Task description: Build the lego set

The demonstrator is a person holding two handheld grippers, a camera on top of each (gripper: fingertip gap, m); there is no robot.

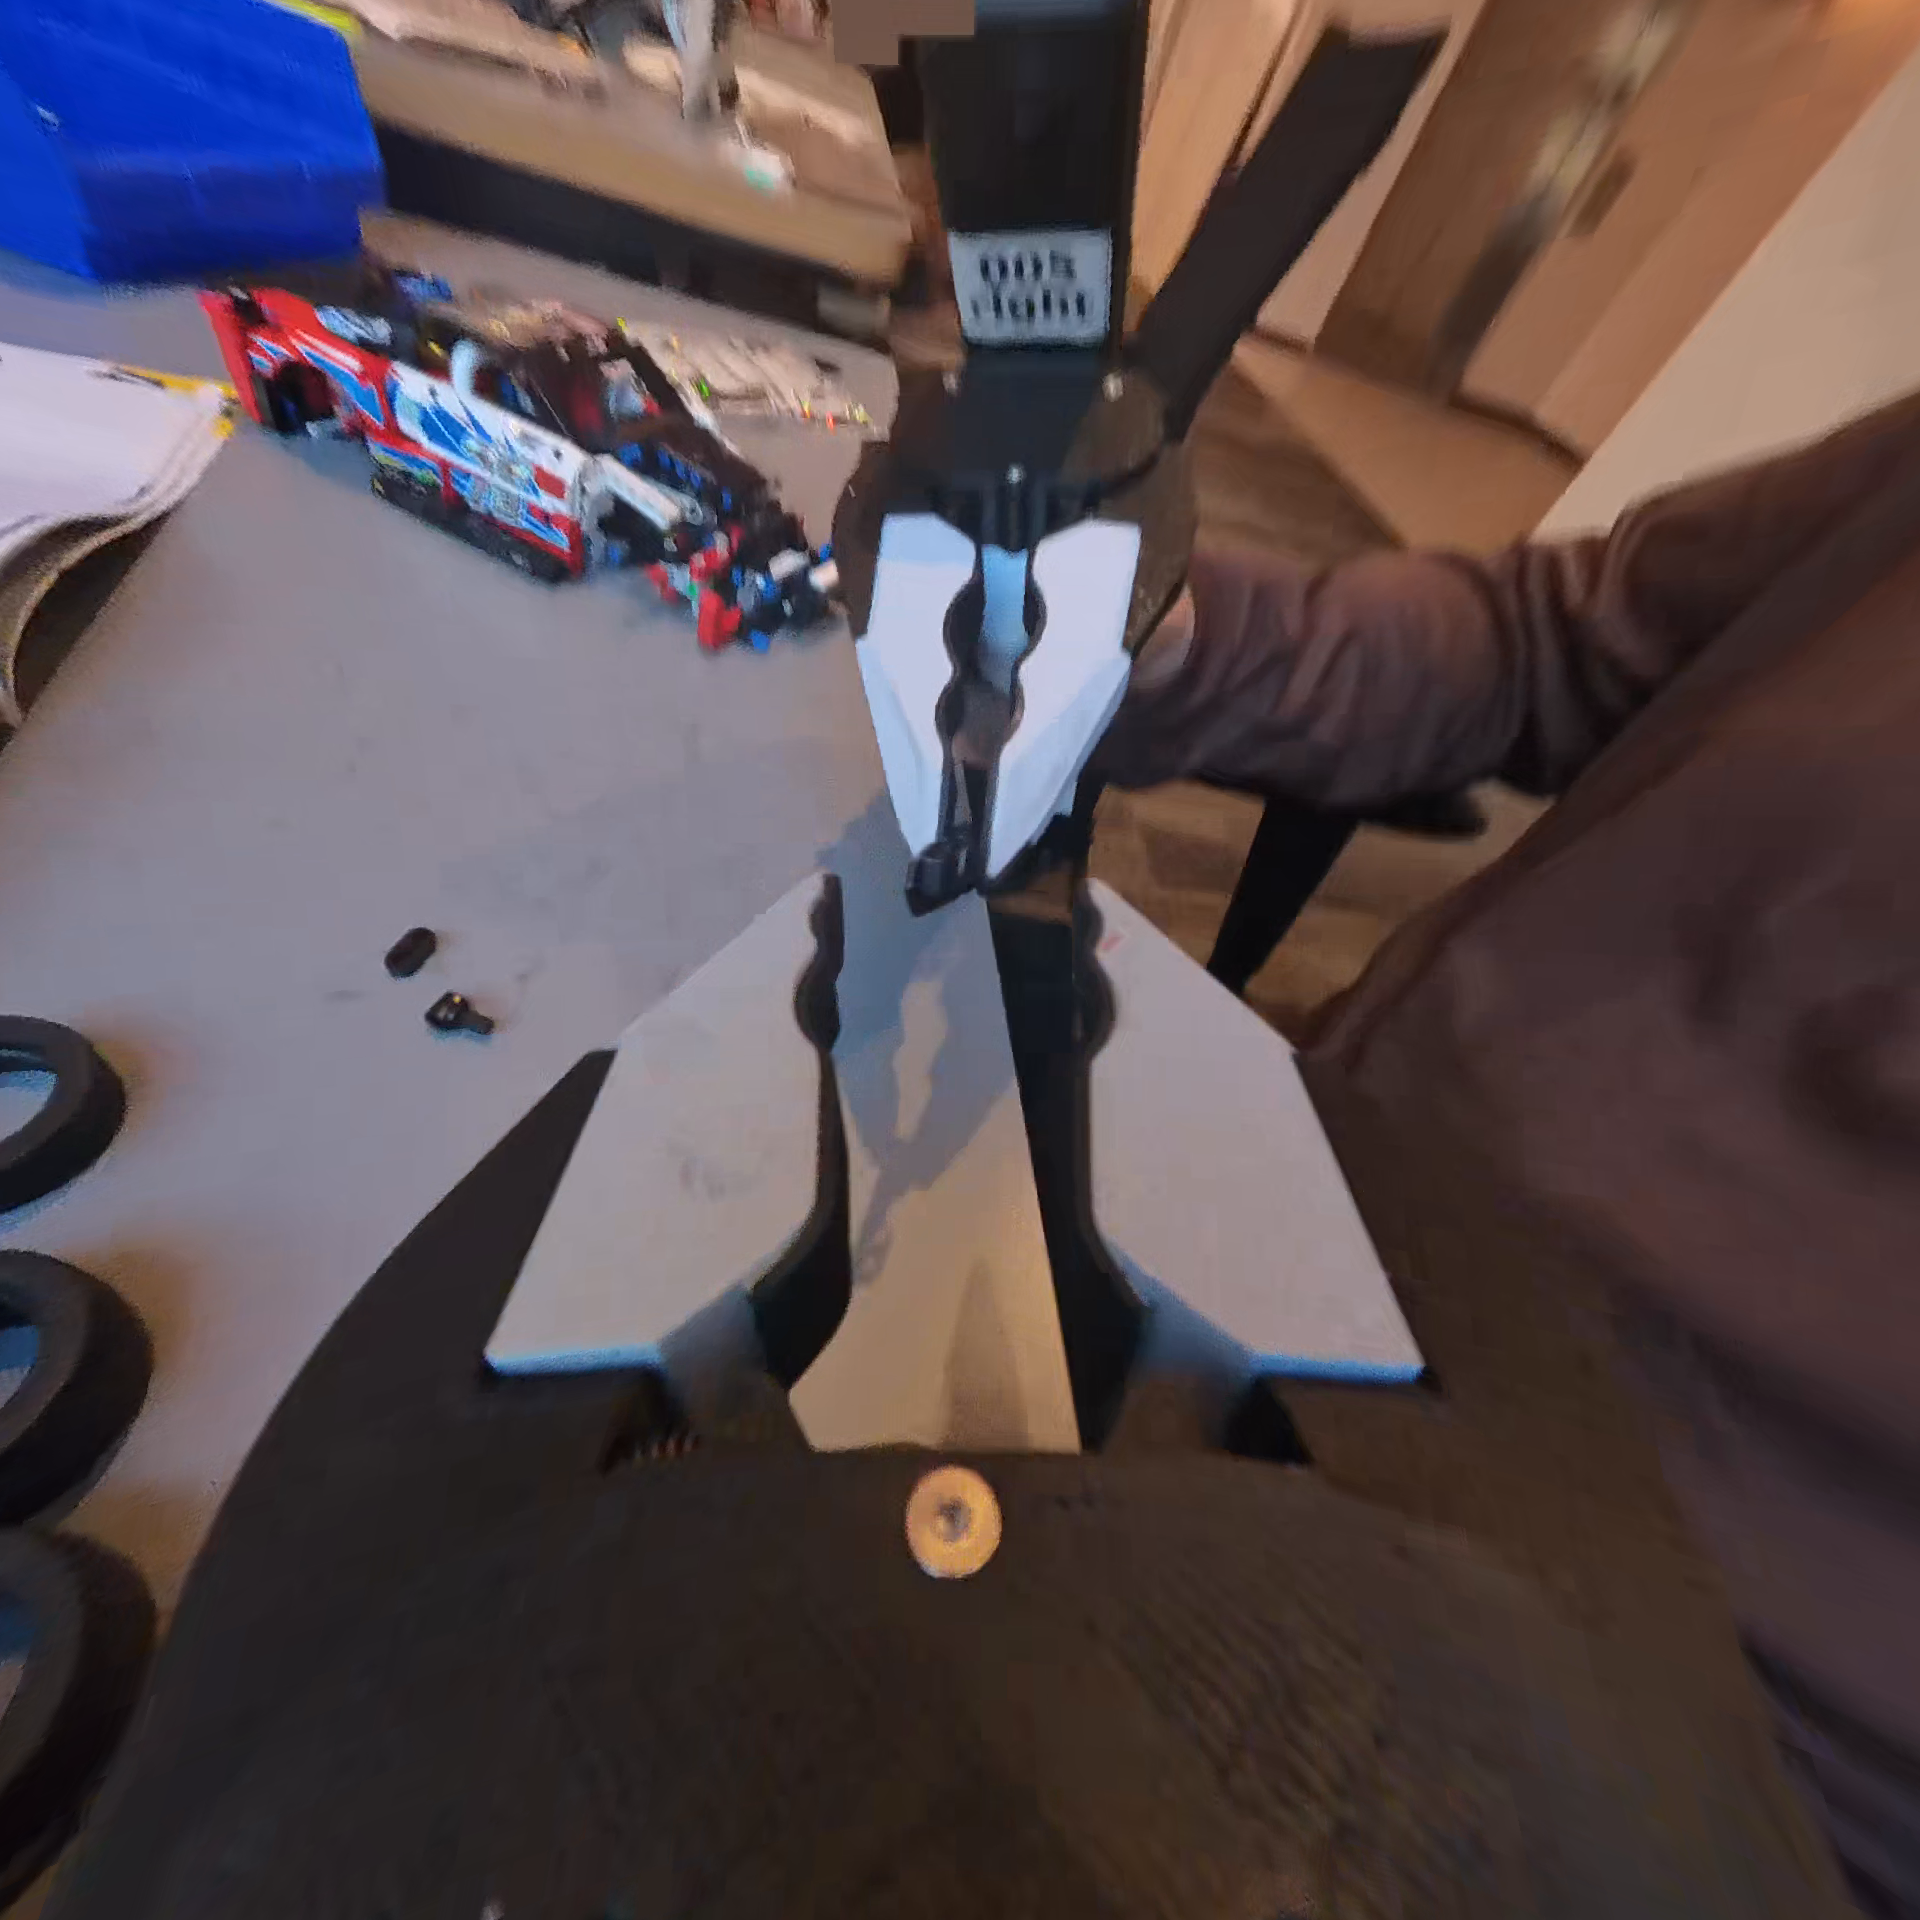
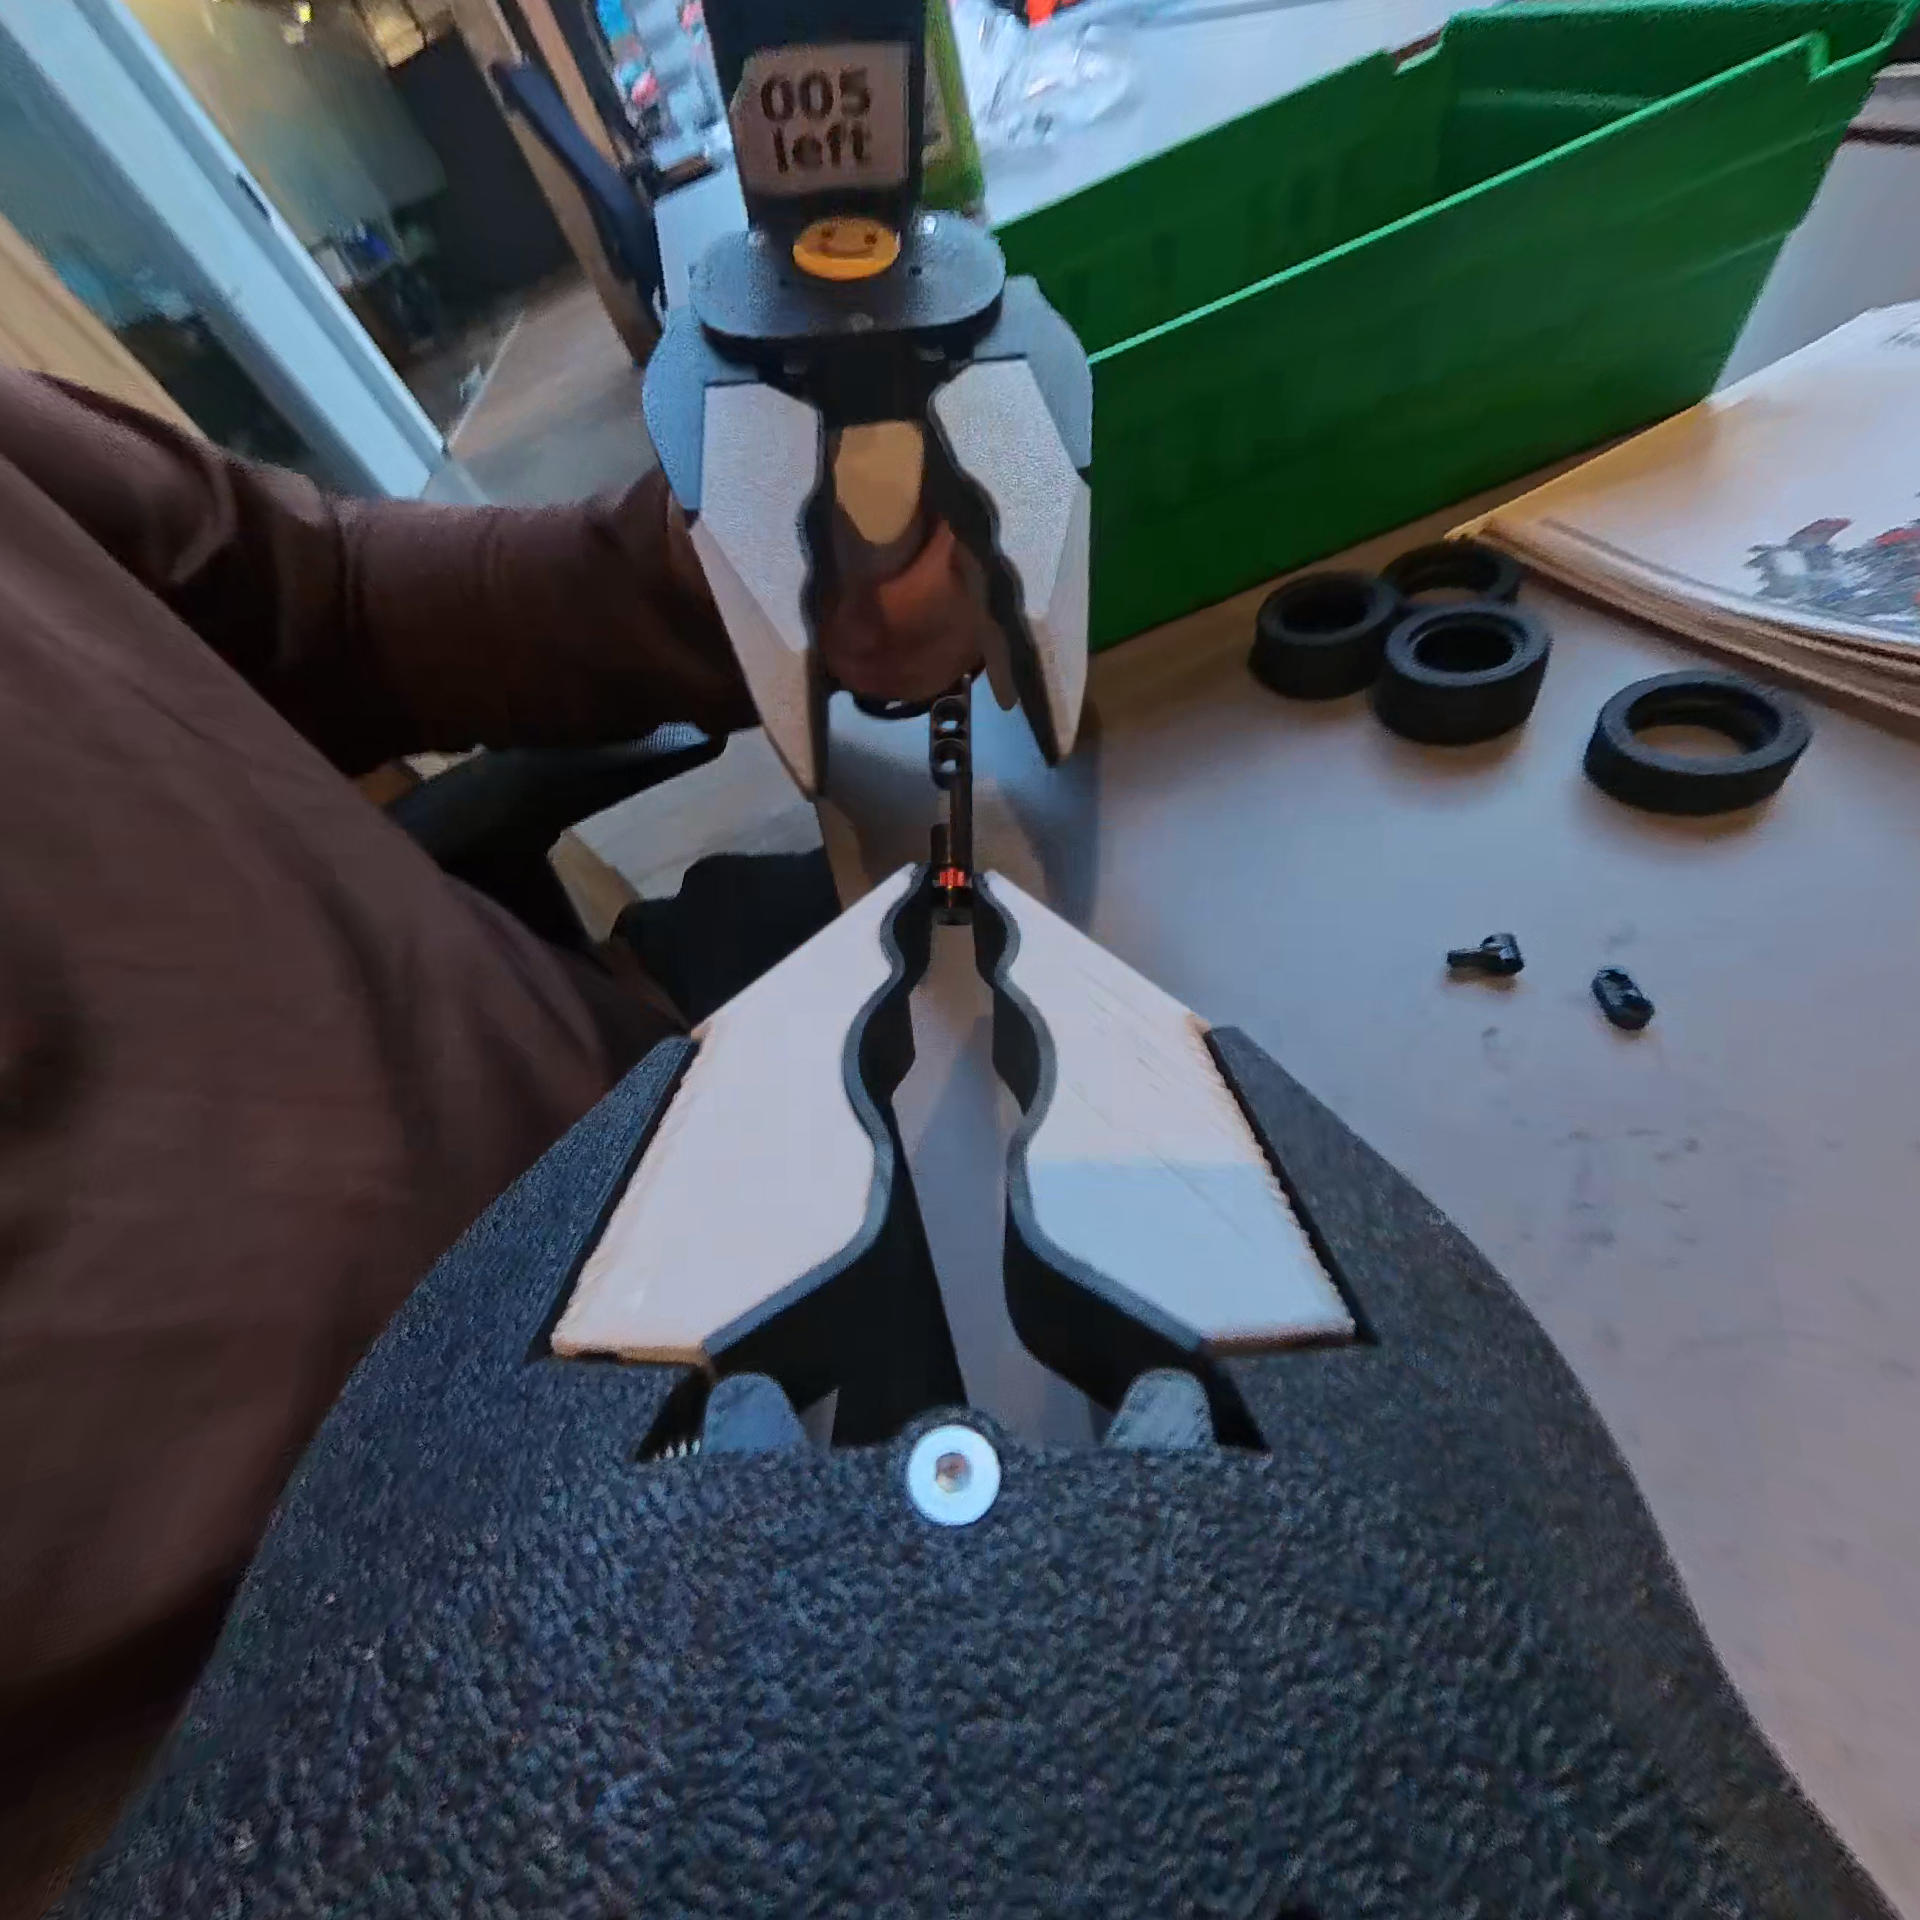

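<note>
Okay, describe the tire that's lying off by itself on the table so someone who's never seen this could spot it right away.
Start at the green bin at the back of the table. In front of it, three black tires huddle together, touching. The lone tire lies flat to their right, near the stacked instruction booklets, touching nothing.

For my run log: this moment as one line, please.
left gripper open | right gripper shut on thin black holed lego beam | beam points toward left gripper | black rubber tyres aside

Two claws tip to tip above the surface (image 2: 1455, 1195), tyres (image 2: 1460, 670) before bin (image 2: 1455, 343), booklet (image 2: 1766, 540) right of tyres, two small pieces (image 2: 1548, 977) nearer
</note>
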